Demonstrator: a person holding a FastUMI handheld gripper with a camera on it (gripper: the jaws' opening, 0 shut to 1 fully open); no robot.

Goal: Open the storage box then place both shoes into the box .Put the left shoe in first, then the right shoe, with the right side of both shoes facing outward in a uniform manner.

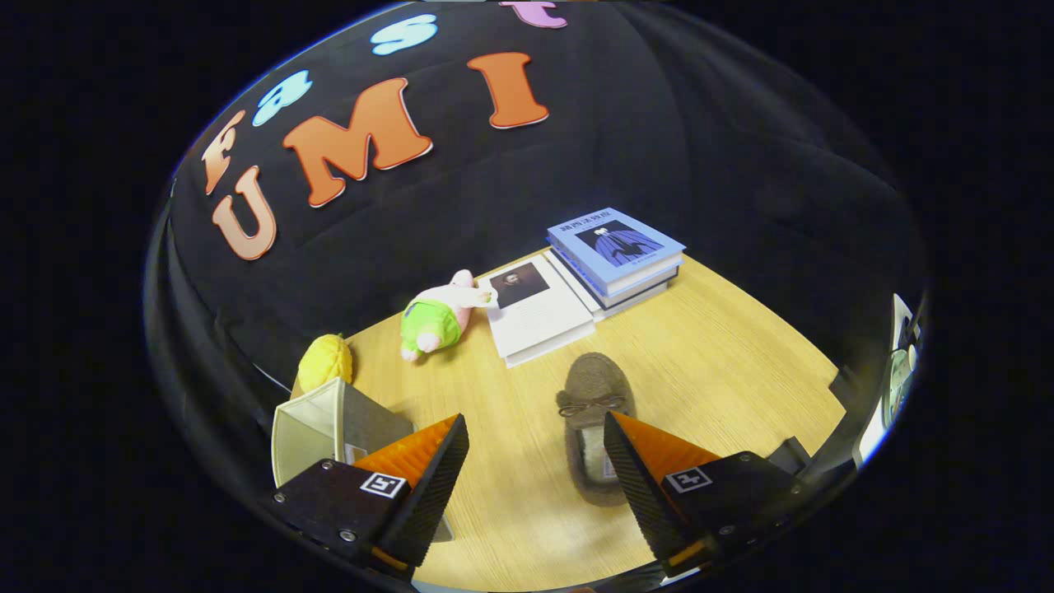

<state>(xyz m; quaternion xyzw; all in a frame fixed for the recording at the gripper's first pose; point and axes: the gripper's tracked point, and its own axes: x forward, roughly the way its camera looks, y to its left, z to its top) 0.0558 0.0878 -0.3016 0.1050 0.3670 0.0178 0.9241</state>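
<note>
One shoe on the table right now: a grey-brown fuzzy moccasin slipper with a little bow (594, 412), lying on the light wood-grain tabletop (725, 346). Your gripper (535, 449) has its fingers spread wide with nothing between them, and the slipper sits just ahead of the right finger, its heel end tucked partly behind that fingertip and its toe pointing away from you. The pale cream fabric storage box (317, 428) is off by the left finger, partly hidden behind it, well apart from the slipper; can't tell what's inside from here. Beyond the fingers you've got a pink plush toy in green shorts (436, 317), a yellow knobbly pineapple-like toy (325, 361) just behind the box, a white book (535, 317) and a stack of blue-covered books (617, 255) touching it.
</note>
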